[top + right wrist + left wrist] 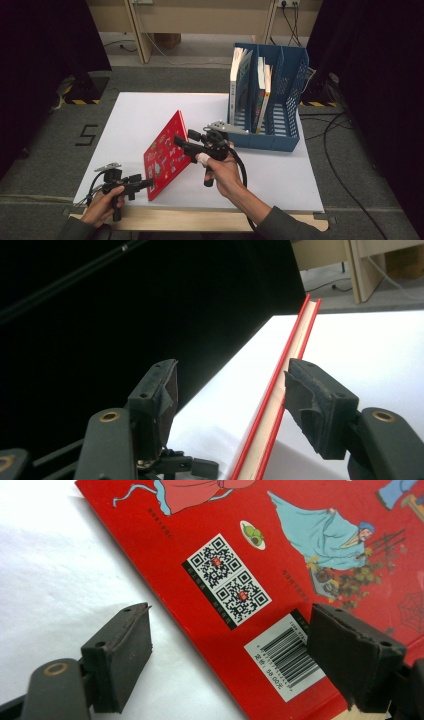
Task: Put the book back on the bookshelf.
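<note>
A thin red picture book (pixel 165 155) stands tilted on its long edge on the white table (pixel 145 110). My right gripper (pixel 184 141) is open at the book's upper right edge. In the right gripper view the pale page edge (pixel 295 345) runs between the jaws of the right gripper (pixel 232 375), close against the right one and well clear of the left one. My left gripper (pixel 147 184) is open at the book's near lower corner. In the left gripper view the left gripper (pixel 230 625) straddles that corner of the back cover (pixel 200 520), with one jaw over the barcode (pixel 280 652).
A blue slotted file holder (pixel 280 140) stands at the table's back right, just behind my right hand. It has a book (pixel 239 75) in its left slot and another book (pixel 262 85) in the middle slot. Bare white table lies left of the red book.
</note>
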### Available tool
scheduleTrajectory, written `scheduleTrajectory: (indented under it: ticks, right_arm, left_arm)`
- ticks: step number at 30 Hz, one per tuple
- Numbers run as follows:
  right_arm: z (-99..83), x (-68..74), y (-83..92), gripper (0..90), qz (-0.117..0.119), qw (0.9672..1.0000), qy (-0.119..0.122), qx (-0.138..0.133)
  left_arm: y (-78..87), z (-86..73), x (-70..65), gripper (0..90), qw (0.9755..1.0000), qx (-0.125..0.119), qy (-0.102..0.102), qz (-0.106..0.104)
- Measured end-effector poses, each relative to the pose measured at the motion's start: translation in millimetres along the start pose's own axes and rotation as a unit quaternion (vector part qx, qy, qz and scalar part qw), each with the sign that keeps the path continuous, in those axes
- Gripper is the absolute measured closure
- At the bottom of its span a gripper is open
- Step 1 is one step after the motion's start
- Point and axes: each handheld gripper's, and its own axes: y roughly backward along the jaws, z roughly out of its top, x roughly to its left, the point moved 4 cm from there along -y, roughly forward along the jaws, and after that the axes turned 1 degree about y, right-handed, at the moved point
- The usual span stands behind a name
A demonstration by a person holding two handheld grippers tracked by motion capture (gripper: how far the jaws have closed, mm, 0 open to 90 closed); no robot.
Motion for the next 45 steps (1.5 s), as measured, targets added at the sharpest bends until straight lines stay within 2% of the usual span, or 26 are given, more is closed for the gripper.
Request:
scheduleTrajectory:
  ticks: [3, 7, 9, 12, 16, 22, 23, 25, 27, 32, 36, 40, 44, 45]
  right_arm:
    - [-0.8, 5.8, -1.1, 38.5, -0.021, 0.9993, 0.032, 0.005]
    - [0.9, 10.8, 2.1, 38.6, -0.010, 0.9998, 0.011, 0.010]
    - [1.0, 12.7, 1.7, 38.4, -0.014, 0.9997, 0.018, 0.011]
    - [1.7, 14.7, 0.8, 38.1, -0.011, 0.9999, 0.008, 0.009]
    - [6.2, 21.1, -4.1, 38.4, 0.017, 0.9996, -0.020, 0.004]
    - [13.1, 39.1, -15.9, 38.5, 0.044, 0.9988, -0.015, 0.015]
    - [13.9, 41.3, -17.3, 38.4, 0.046, 0.9987, -0.010, 0.018]
    - [15.1, 47.1, -21.7, 39.1, 0.055, 0.9983, -0.002, 0.020]
    - [16.4, 50.7, -24.3, 38.9, 0.053, 0.9982, 0.006, 0.026]
    - [16.8, 56.6, -28.1, 39.1, 0.054, 0.9980, 0.019, 0.027]
    - [17.0, 58.1, -31.4, 39.7, 0.074, 0.9970, -0.005, 0.021]
    - [15.6, 63.2, -35.3, 39.4, 0.081, 0.9966, 0.002, 0.015]
    - [15.3, 63.9, -34.6, 37.9, 0.073, 0.9970, 0.019, 0.015]
    - [15.3, 63.5, -34.6, 38.1, 0.075, 0.9970, 0.013, 0.014]
  left_arm:
    - [0.3, -0.2, -0.3, 17.3, 1.0000, 0.000, 0.000, 0.001]
    - [0.9, -0.3, 0.2, 17.1, 1.0000, -0.002, 0.007, -0.001]
    - [1.1, -0.2, 0.5, 17.2, 1.0000, -0.002, 0.008, -0.001]
    - [1.5, 0.0, 0.9, 17.3, 0.9999, -0.005, 0.014, -0.003]
    - [3.4, 0.2, 3.1, 17.1, 0.9995, -0.009, 0.029, -0.008]
    - [7.6, 2.0, 6.1, 16.8, 0.9989, -0.028, 0.036, 0.007]
    - [8.1, 3.0, 7.3, 17.5, 0.9985, -0.035, 0.039, 0.017]
    - [8.9, 4.1, 8.3, 19.1, 0.9983, -0.040, 0.029, 0.031]
    - [9.6, 4.0, 7.8, 18.7, 0.9982, -0.042, 0.023, 0.036]
    - [10.3, 4.7, 8.7, 18.9, 0.9977, -0.047, 0.026, 0.040]
    - [11.3, 5.3, 8.9, 19.3, 0.9971, -0.055, 0.028, 0.044]
    - [12.4, 4.9, 7.7, 20.0, 0.9969, -0.057, 0.025, 0.049]
    - [12.6, 4.1, 5.3, 23.0, 0.9965, -0.062, 0.024, 0.050]
    - [12.8, 3.8, 5.4, 23.1, 0.9966, -0.061, 0.027, 0.050]
